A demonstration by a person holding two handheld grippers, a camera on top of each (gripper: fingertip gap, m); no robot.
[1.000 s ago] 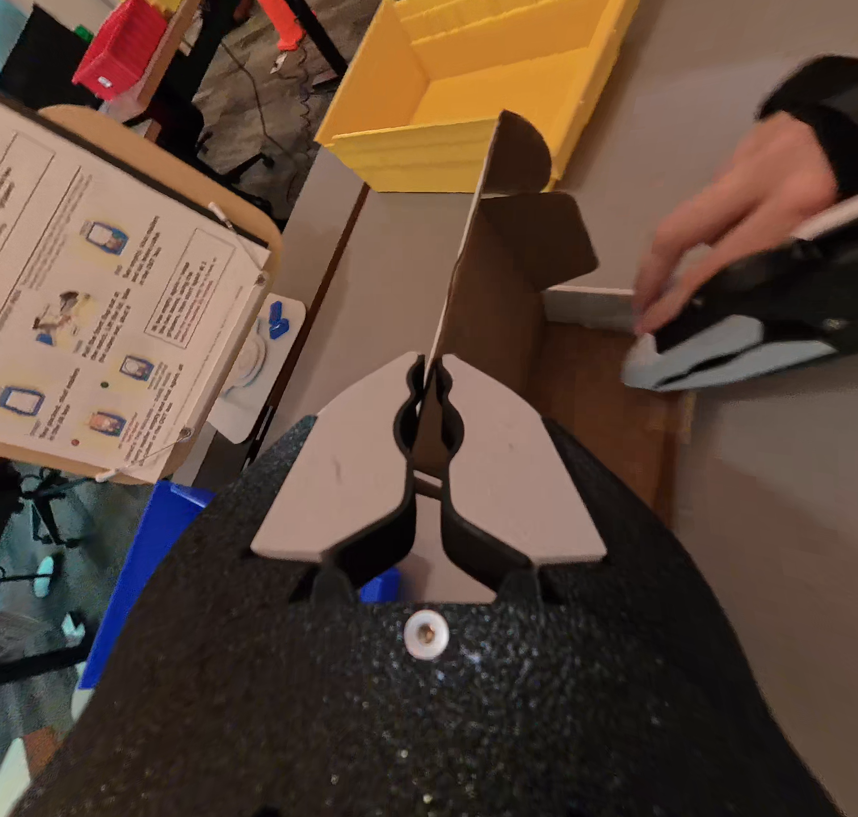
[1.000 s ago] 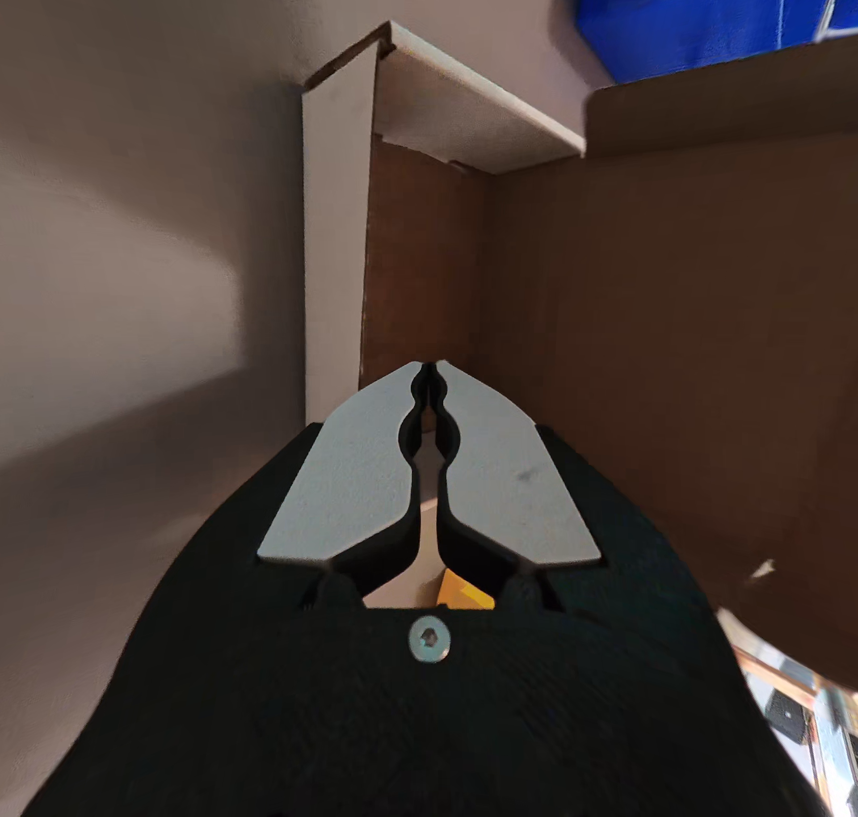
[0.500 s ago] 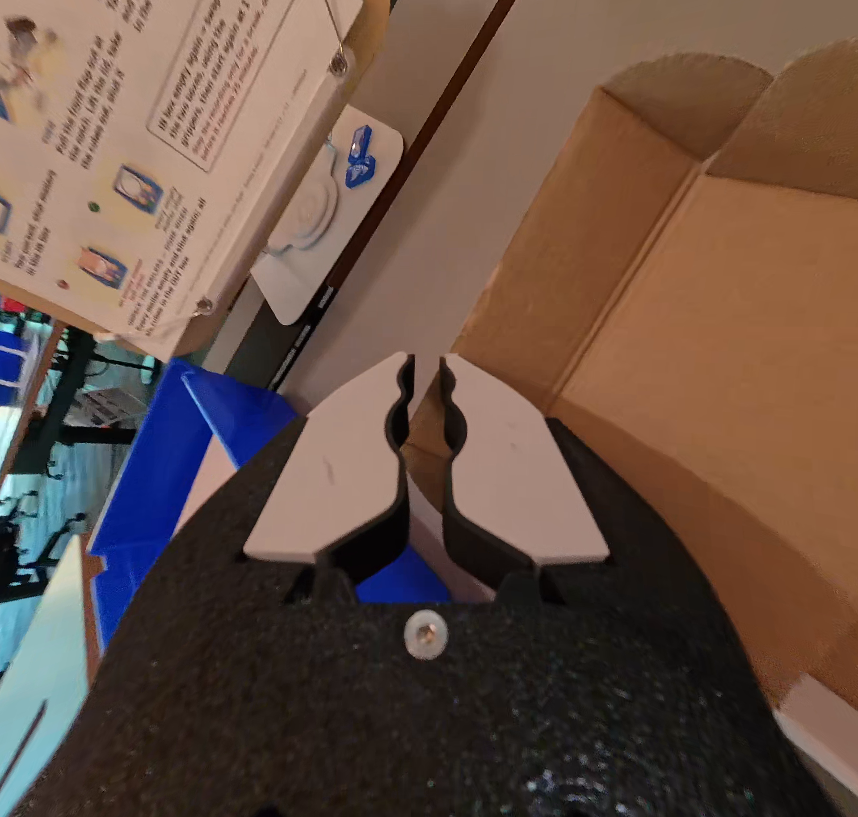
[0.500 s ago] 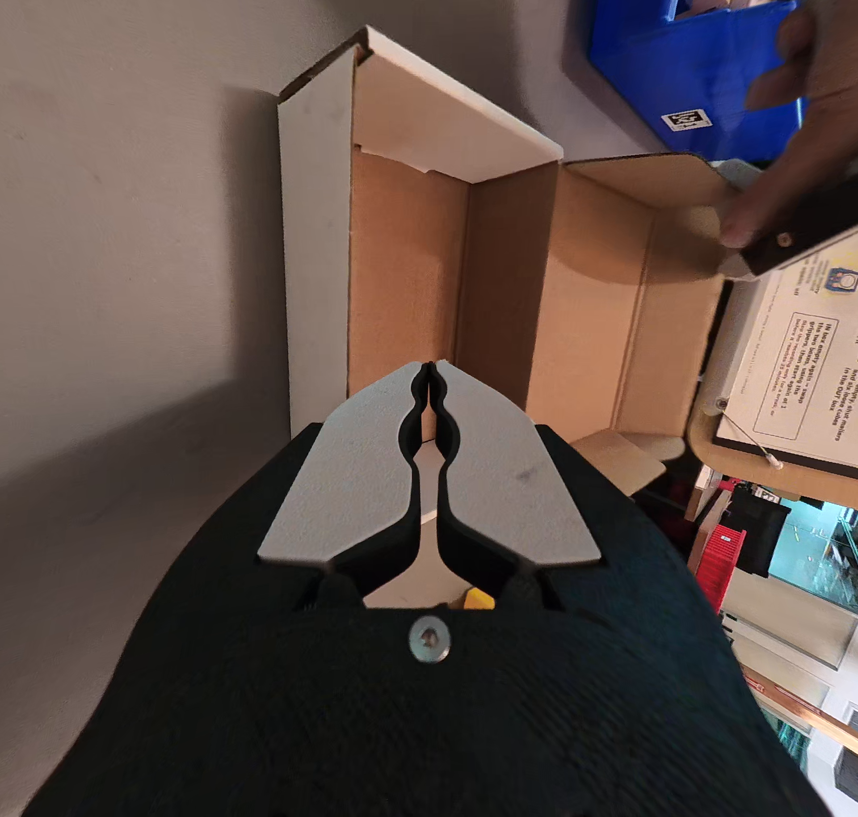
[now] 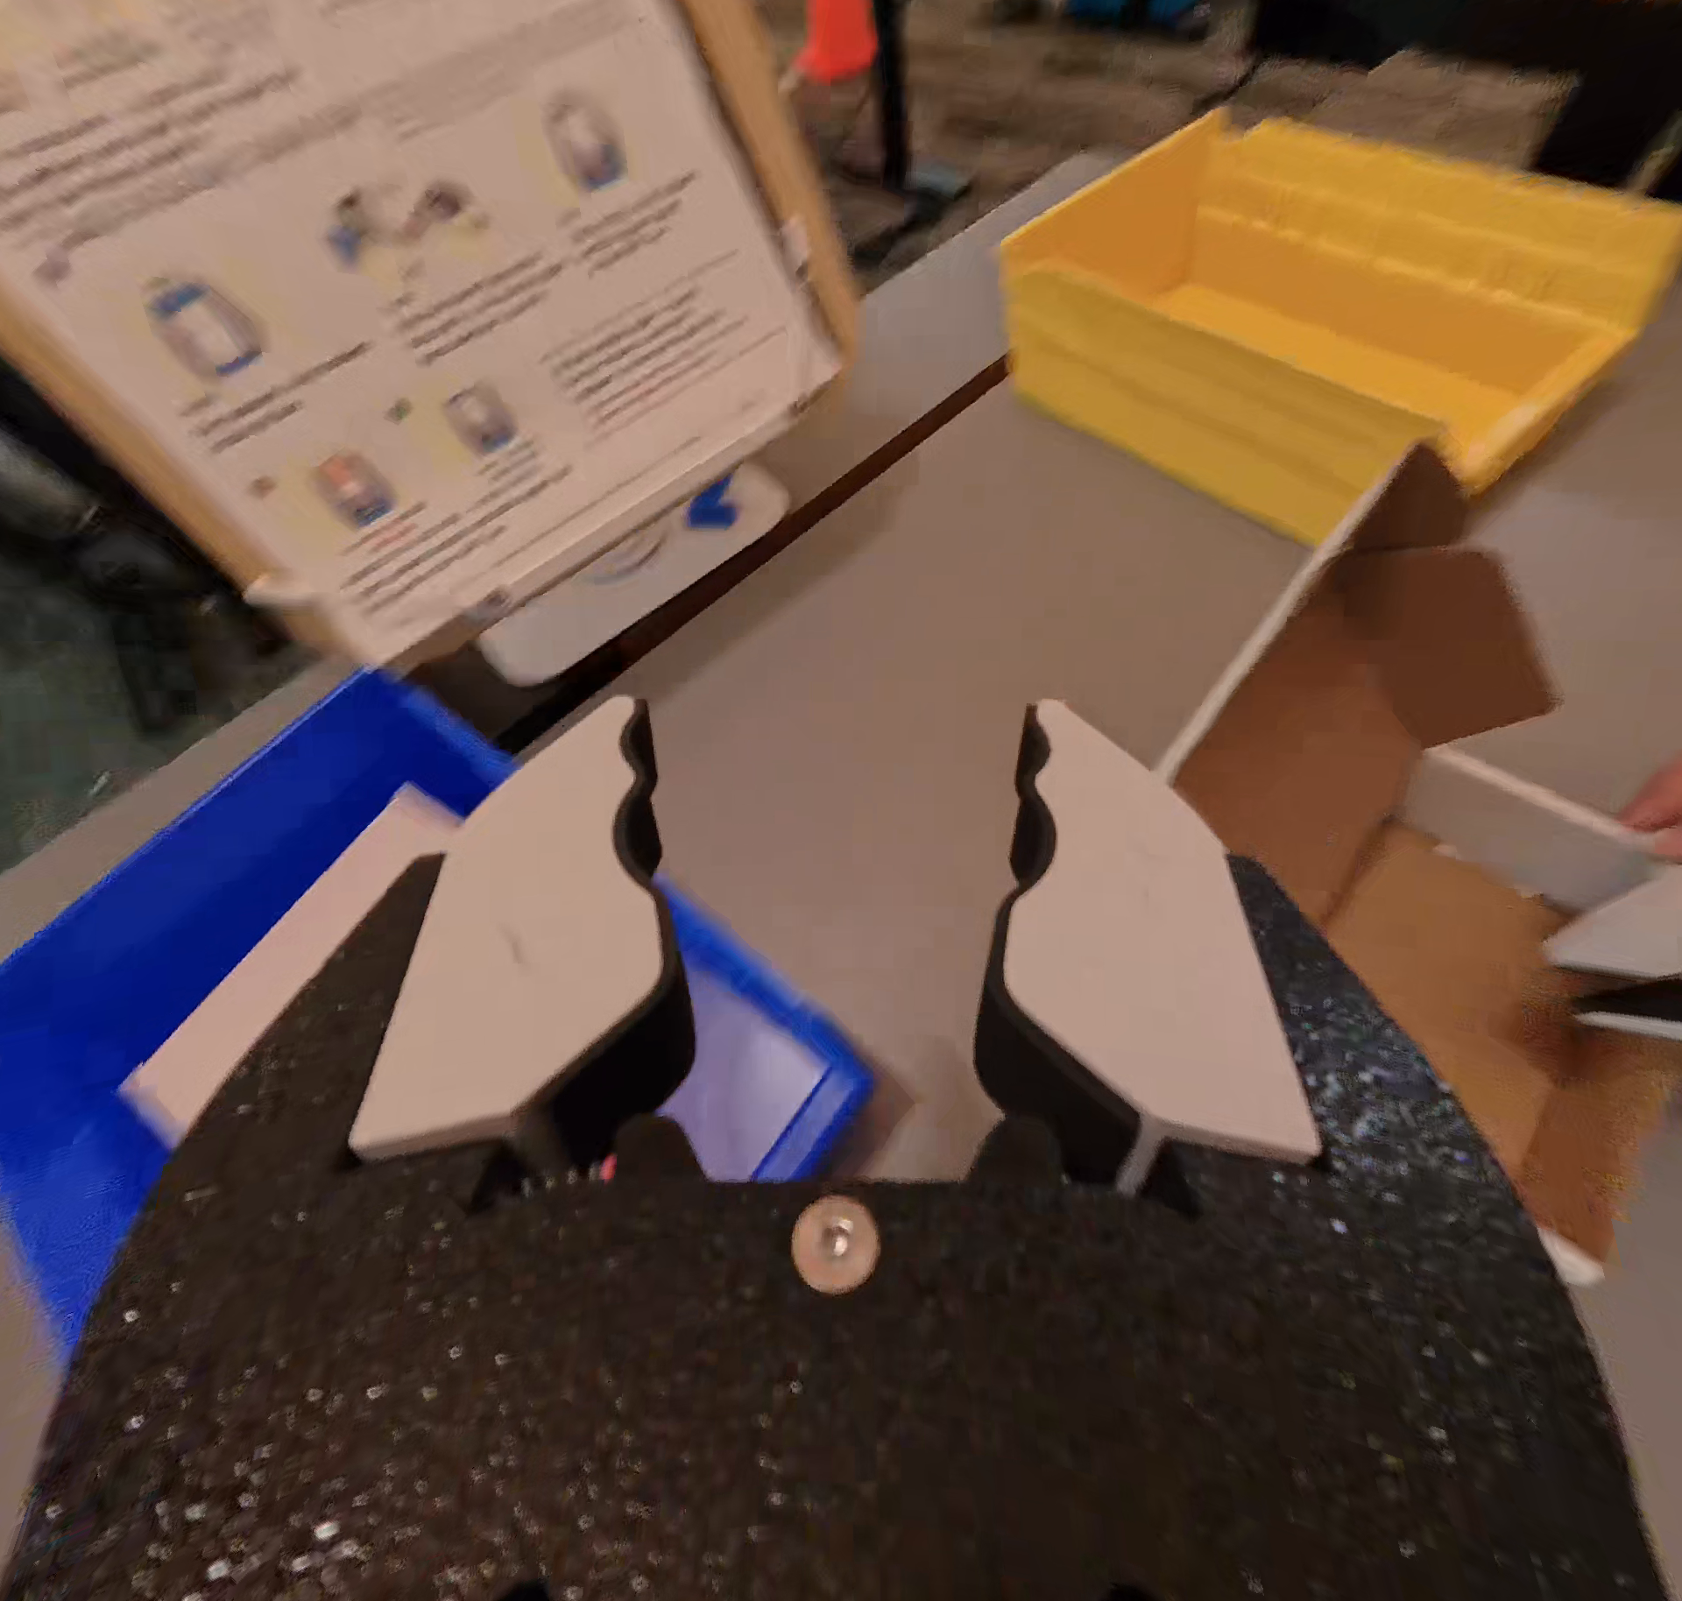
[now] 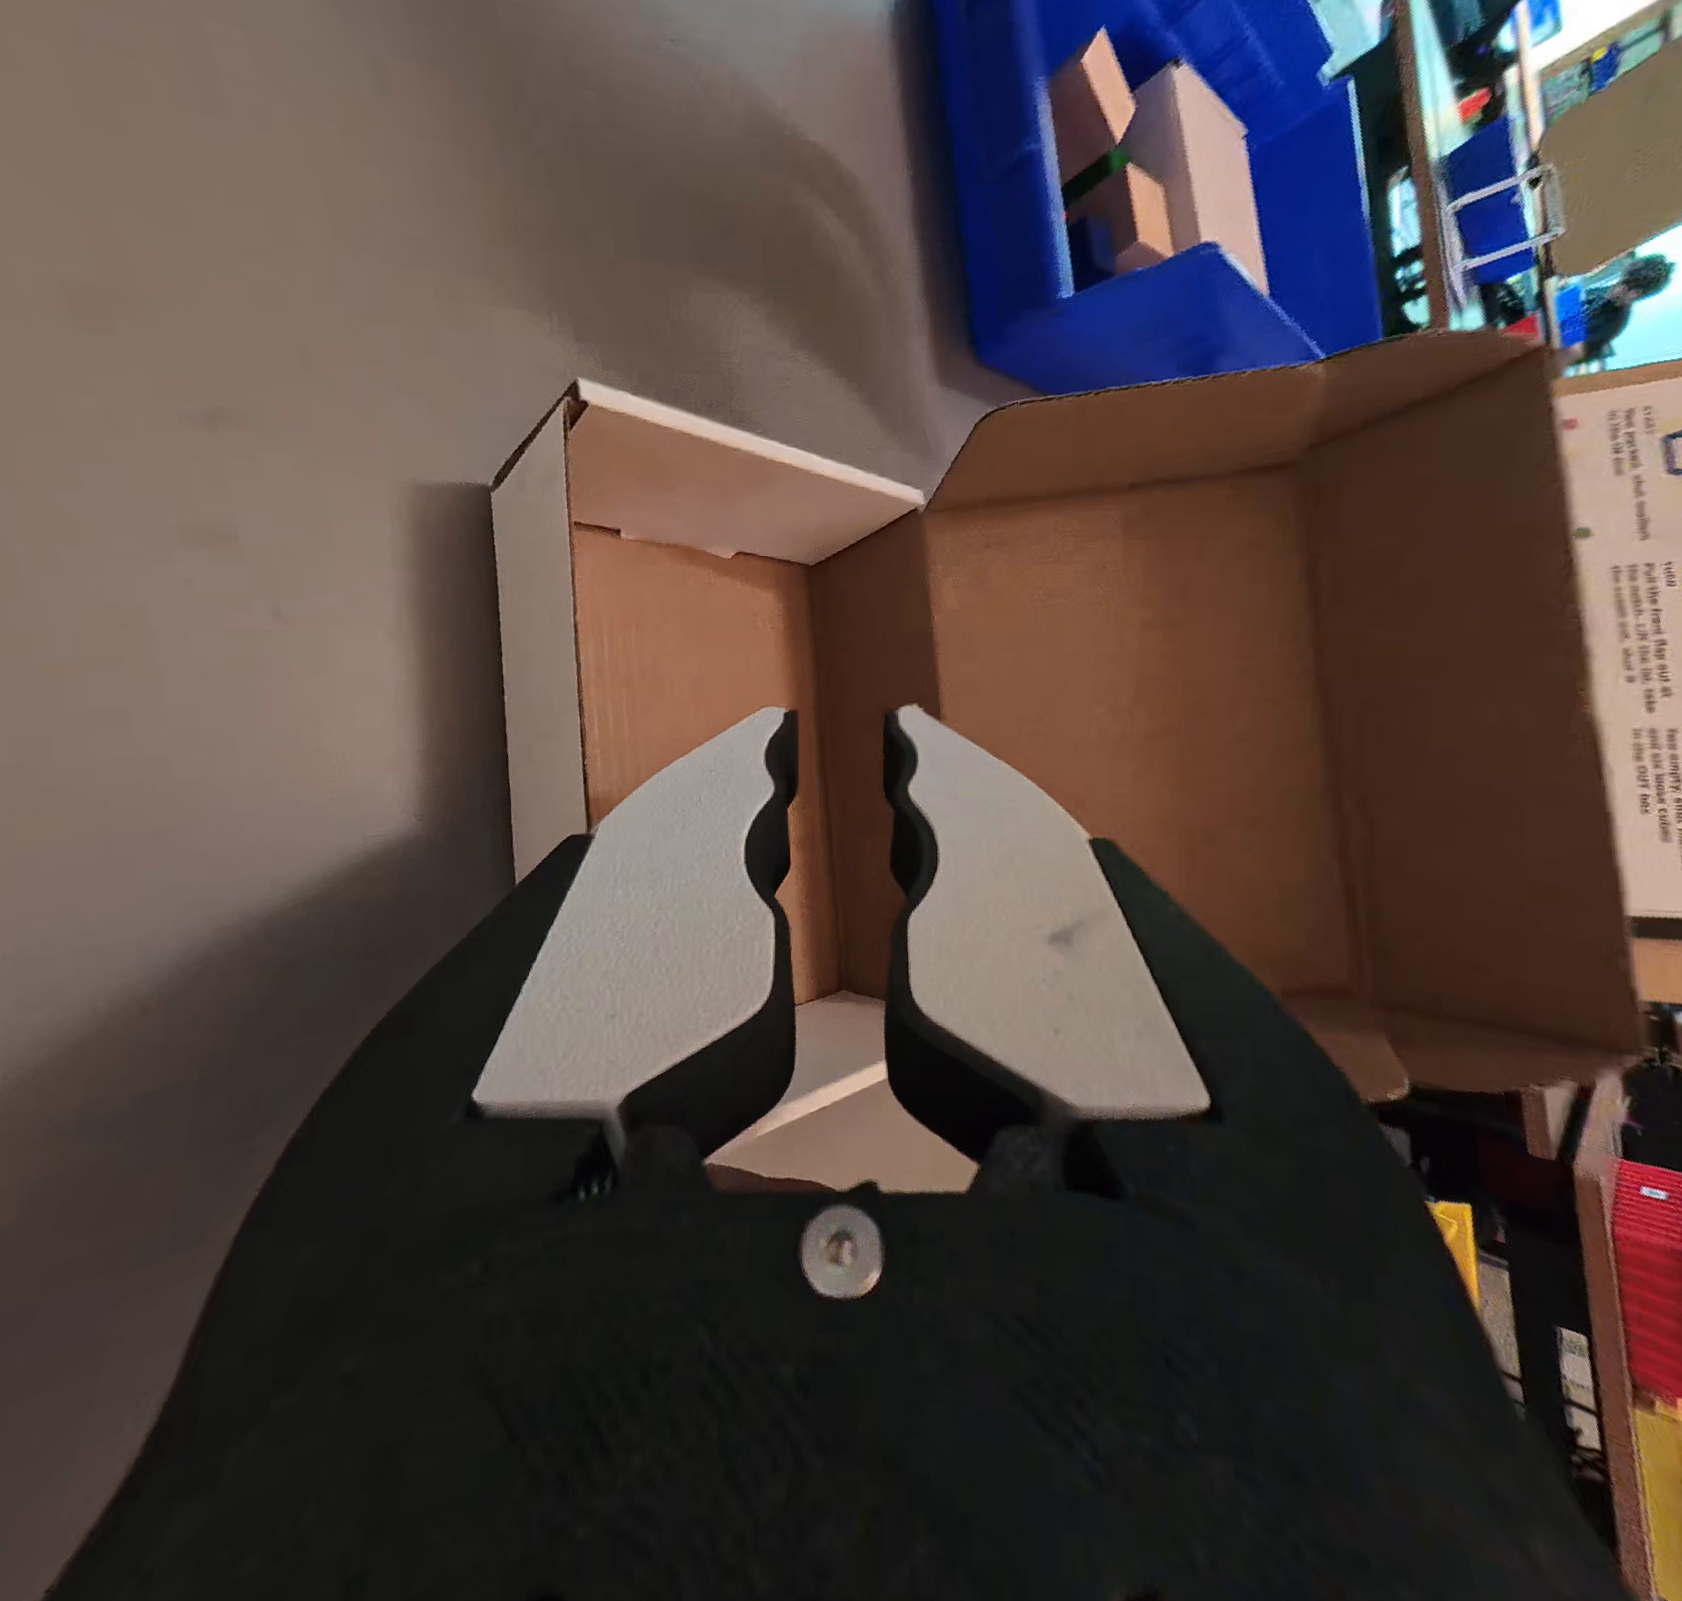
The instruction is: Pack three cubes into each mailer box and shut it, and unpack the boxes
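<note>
The white mailer box (image 6: 692, 693) lies open on the grey table, brown inside, with nothing visible in it. Its lid (image 6: 1183, 693) is folded back flat to the right. My right gripper (image 6: 839, 720) hovers over the box's near end with its jaws a little apart and empty. My left gripper (image 5: 837, 729) is wide open and empty above bare table, left of the box (image 5: 1320, 738), whose lid flap stands up. The right gripper (image 5: 1620, 966) shows at the right edge of the left wrist view, over the box. No cubes are visible.
A blue bin (image 5: 227, 875) at the lower left holds a white mailer box (image 5: 300, 920); the bin also shows in the right wrist view (image 6: 1138, 302). A yellow bin (image 5: 1320, 311) stands at the back right. An instruction sheet on a board (image 5: 410, 283) stands beyond the table's left edge.
My left gripper let go of the lid flap, opened wide and swung left toward the blue bin. My right gripper opened slightly and drew back. The lid now lies fully open.
</note>
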